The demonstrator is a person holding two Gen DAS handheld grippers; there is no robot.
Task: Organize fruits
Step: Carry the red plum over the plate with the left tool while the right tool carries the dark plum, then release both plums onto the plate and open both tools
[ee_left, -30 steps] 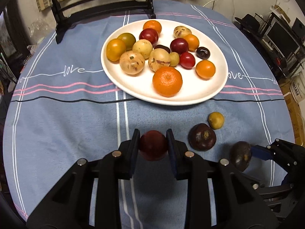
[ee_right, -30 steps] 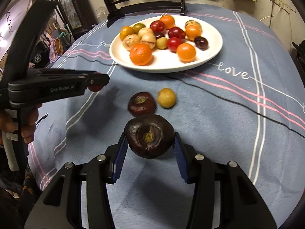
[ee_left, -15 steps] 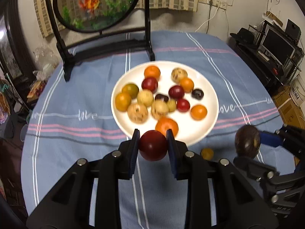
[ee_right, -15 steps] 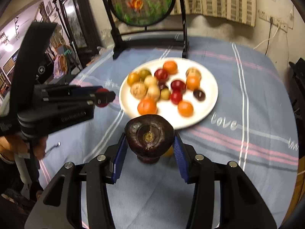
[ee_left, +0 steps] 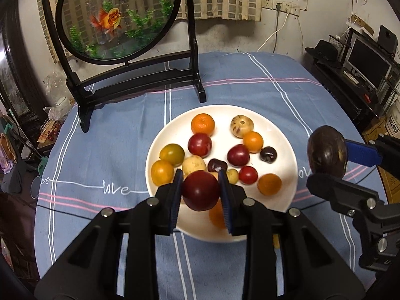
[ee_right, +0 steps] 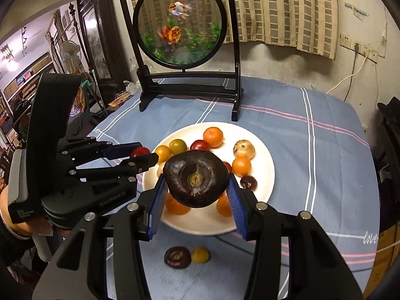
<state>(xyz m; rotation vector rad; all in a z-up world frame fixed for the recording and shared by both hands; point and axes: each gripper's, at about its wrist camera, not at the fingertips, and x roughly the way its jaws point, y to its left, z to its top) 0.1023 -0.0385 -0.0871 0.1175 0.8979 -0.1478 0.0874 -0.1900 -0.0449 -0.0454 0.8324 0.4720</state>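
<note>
The left gripper (ee_left: pixel 201 190) is pinching a red plum (ee_left: pixel 200 190) between its blue pads, holding it in the air over the plate's (ee_left: pixel 282 135) near rim, at about 7 o'clock of the plate; the right gripper (ee_right: pixel 197 183) is clamping a dark purple fruit (ee_right: pixel 196 178) stem-end toward its camera, hanging above the plate's near edge; in the left view that fruit is showing at 3 o'clock, just off the plate's right rim; the plate is sitting mid-table on a blue striped cloth (ee_left: pixel 105 135), carrying oranges, red plums, yellow and speckled fruits and two small dark ones; a dark fruit (ee_right: pixel 177 257) and a small yellow fruit (ee_right: pixel 200 255) are lying touching on the cloth at 6 o'clock of the plate; a goldfish screen (ee_left: pixel 115 15) is standing at 11 o'clock.
</note>
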